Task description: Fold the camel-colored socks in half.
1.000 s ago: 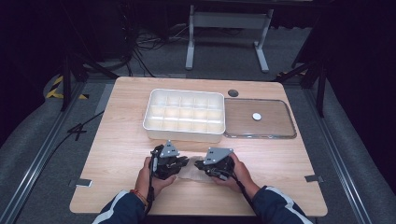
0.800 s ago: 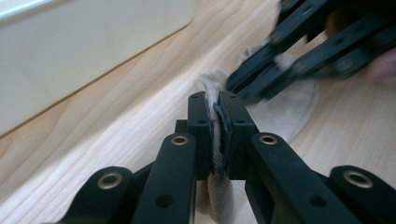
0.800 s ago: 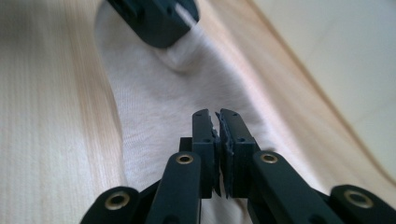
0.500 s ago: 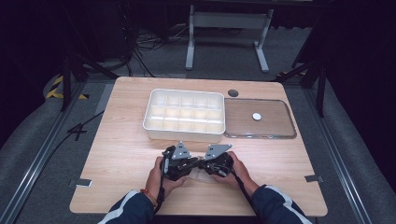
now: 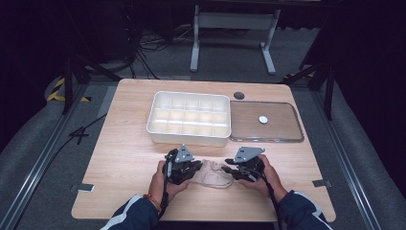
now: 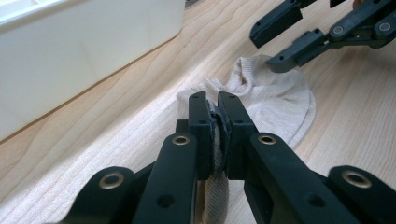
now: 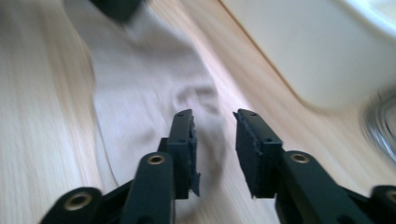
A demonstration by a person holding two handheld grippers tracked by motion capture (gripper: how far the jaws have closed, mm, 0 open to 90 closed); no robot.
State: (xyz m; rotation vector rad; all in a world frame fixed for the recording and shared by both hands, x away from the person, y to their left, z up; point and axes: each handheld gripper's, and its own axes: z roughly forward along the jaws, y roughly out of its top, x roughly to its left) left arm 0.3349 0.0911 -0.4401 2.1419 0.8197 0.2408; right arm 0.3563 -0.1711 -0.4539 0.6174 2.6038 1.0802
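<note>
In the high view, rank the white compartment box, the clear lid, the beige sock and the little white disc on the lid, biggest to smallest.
1. White compartment box and clear lid: footprints look alike, so no ranking between them.
2. Beige sock, partly covered by the claws.
3. White disc, clearly smallest.

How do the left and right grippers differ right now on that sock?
The left gripper is shut, pinching an edge of the sock; the right gripper has just been opening, its jaws apart with nothing clamped. The left sits over the sock's near end; the right hovers beside its other end. Both lie low over the table, facing each other.
</note>
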